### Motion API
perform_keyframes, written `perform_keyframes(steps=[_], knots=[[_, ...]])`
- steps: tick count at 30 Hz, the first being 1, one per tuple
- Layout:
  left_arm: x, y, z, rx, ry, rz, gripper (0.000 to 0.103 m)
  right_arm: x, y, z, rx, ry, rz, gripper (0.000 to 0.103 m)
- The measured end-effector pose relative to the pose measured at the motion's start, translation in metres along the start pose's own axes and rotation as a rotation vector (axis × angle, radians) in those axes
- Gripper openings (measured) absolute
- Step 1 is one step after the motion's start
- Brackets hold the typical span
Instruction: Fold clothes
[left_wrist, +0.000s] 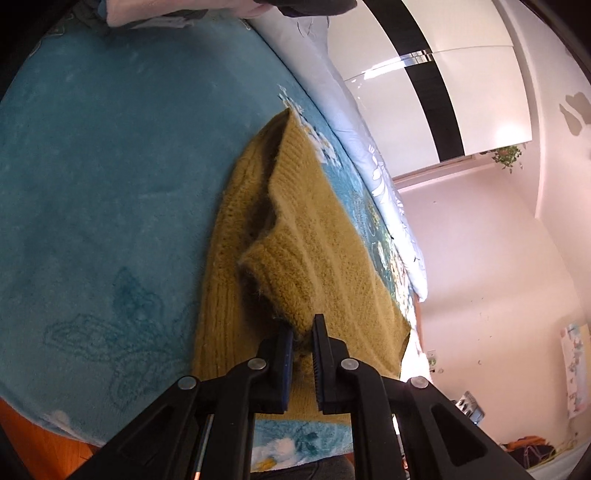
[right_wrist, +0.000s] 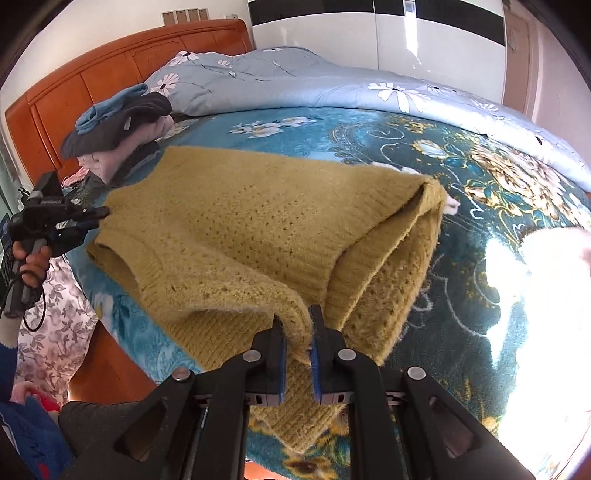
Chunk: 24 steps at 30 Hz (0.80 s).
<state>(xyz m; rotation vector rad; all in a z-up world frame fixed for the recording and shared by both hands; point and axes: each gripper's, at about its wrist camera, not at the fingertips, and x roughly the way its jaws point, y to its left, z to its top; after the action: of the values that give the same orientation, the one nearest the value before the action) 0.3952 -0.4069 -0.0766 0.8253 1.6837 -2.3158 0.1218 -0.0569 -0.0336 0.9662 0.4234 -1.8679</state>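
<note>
Mustard sweater (right_wrist: 229, 221) on the blanket (right_wrist: 461, 295), knit edges clenched between both grippers' jaws, left (left_wrist: 303, 332) and right (right_wrist: 298, 321).

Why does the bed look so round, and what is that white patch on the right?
Both views: the fisheye lens bends the blanket's edge into a curve. Right wrist view: hard sunlight washes out the blanket beside the sweater.

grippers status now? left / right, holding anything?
Left gripper: shut on the mustard knit sweater.
Right gripper: shut on the sweater's near edge.
</note>
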Motion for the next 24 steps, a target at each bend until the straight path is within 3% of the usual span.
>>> perform_keyframes(steps=[5,8,17,21,24], knots=[[0.012,0.013,-0.007,-0.001,0.024,0.055,0.01,0.008,-0.002,-0.005,0.021,0.016,-0.013,0.011],[0.013,0.018,-0.006,-0.017,0.029,0.036,0.01,0.013,-0.005,-0.008,0.045,0.026,-0.009,0.011],[0.012,0.006,0.001,0.068,0.053,0.034,0.014,0.013,-0.004,-0.011,0.053,0.051,-0.03,0.014],[0.001,0.005,0.006,0.102,0.047,0.053,0.019,0.009,-0.007,-0.017,0.051,0.065,-0.058,0.023],[-0.015,0.007,0.011,0.105,0.019,0.056,0.029,0.003,-0.02,-0.025,0.088,0.08,-0.104,0.025]])
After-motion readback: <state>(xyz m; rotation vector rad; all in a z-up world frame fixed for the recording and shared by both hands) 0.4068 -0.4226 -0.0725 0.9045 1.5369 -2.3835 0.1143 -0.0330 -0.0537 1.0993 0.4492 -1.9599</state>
